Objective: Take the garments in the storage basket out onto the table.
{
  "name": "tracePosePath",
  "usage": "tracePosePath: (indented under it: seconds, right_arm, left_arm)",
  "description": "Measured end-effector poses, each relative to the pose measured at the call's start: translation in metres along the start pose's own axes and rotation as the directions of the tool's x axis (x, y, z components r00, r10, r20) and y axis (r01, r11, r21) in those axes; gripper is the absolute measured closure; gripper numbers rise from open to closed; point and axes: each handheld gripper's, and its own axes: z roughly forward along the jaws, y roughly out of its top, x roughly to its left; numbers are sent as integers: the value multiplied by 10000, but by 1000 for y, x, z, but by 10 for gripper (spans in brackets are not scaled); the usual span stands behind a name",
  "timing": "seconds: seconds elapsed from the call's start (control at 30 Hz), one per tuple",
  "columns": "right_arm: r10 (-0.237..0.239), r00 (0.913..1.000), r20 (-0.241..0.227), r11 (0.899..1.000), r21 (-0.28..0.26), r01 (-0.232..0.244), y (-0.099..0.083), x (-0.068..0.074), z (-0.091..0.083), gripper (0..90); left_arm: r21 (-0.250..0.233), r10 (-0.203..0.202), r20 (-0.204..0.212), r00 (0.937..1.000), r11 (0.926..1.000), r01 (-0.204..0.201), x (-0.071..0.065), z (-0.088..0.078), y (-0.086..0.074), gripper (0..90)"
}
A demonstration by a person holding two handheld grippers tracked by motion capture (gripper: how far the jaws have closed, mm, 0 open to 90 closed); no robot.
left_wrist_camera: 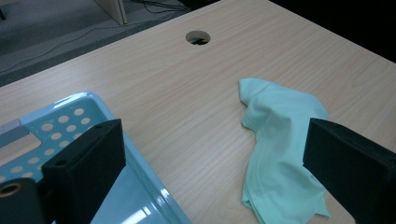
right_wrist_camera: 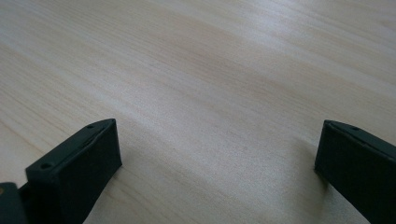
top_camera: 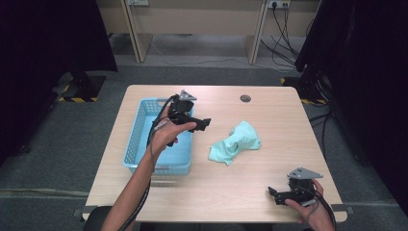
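Observation:
A crumpled mint-green cloth [top_camera: 236, 142] lies on the wooden table [top_camera: 269, 110], right of centre. In the left gripper view the cloth [left_wrist_camera: 280, 154] spreads between and beyond the two black jaws. My left gripper [top_camera: 204, 123] is held above the right rim of a light blue perforated basket [top_camera: 139, 139], pointing toward the cloth, open and holding nothing. The basket's corner [left_wrist_camera: 74, 116] shows at the lower left of the left gripper view. My right gripper [top_camera: 273, 194] rests low near the table's front right corner, open, with bare wood [right_wrist_camera: 210, 121] between its jaws.
A round cable hole [top_camera: 245, 98] sits near the table's far edge, seen again as the hole [left_wrist_camera: 197, 37] in the left gripper view. Desk legs and cables stand on the grey floor beyond. Black curtains flank both sides.

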Motion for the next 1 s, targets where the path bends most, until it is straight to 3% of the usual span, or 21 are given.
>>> tracePosePath:
  seconds: [0.53, 1.0]
  right_arm:
    - [15, 10000, -3, 10000, 4, -15, 0, 0, 0, 4]
    - [5, 10000, -1, 10000, 3, -5, 0, 0, 0, 4]
  left_arm:
    - [-201, -345, -153, 9993, 9992, 342, 16, -13, -13, 52]
    - [-441, -386, -272, 9989, 9983, 374, 21, -28, -23, 52]
